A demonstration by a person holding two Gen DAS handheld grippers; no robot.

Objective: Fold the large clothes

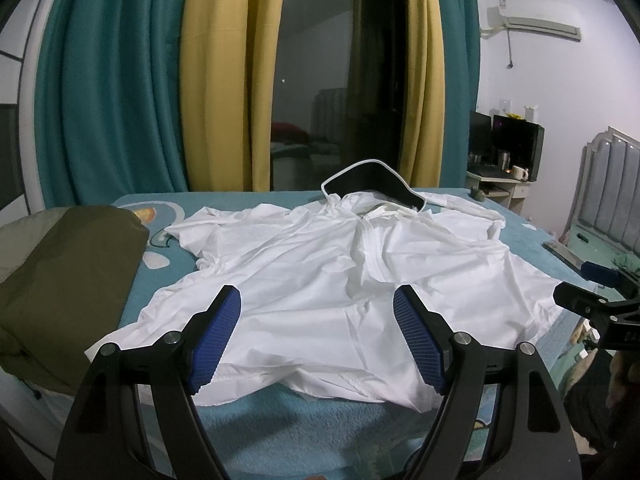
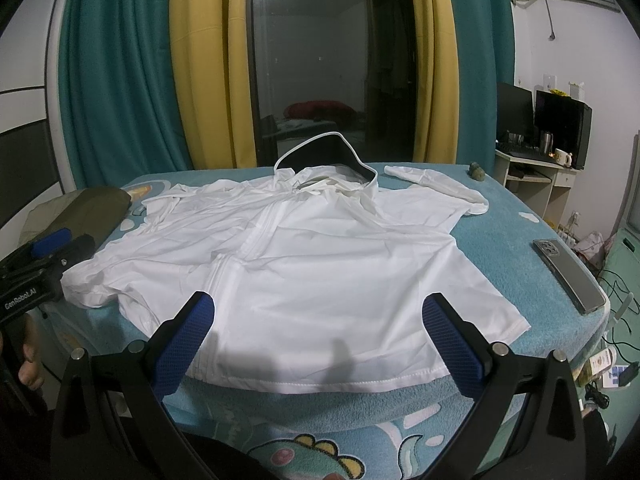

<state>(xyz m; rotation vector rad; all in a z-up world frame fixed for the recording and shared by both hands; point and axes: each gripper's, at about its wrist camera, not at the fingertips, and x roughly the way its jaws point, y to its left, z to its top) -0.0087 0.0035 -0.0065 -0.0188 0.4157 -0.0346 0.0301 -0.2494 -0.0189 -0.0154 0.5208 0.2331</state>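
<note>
A white hooded jacket (image 1: pixel 320 280) lies spread face up on the teal blanket (image 1: pixel 304 424), its dark-lined hood (image 1: pixel 372 186) at the far end. It also shows in the right wrist view (image 2: pixel 320 272), with the hood (image 2: pixel 328 156) far and one sleeve (image 2: pixel 436 186) stretched to the far right. My left gripper (image 1: pixel 318 336) is open and empty, just above the jacket's near hem. My right gripper (image 2: pixel 318 340) is open and empty over the near hem. Each gripper shows at the edge of the other's view: the right one (image 1: pixel 600 300), the left one (image 2: pixel 52 252).
An olive folded cloth (image 1: pixel 68 280) lies on the left of the bed, also in the right wrist view (image 2: pixel 92 208). A phone (image 2: pixel 568 272) lies near the right edge. Curtains and a dark window stand behind. A desk with monitors (image 2: pixel 560 128) is at the right.
</note>
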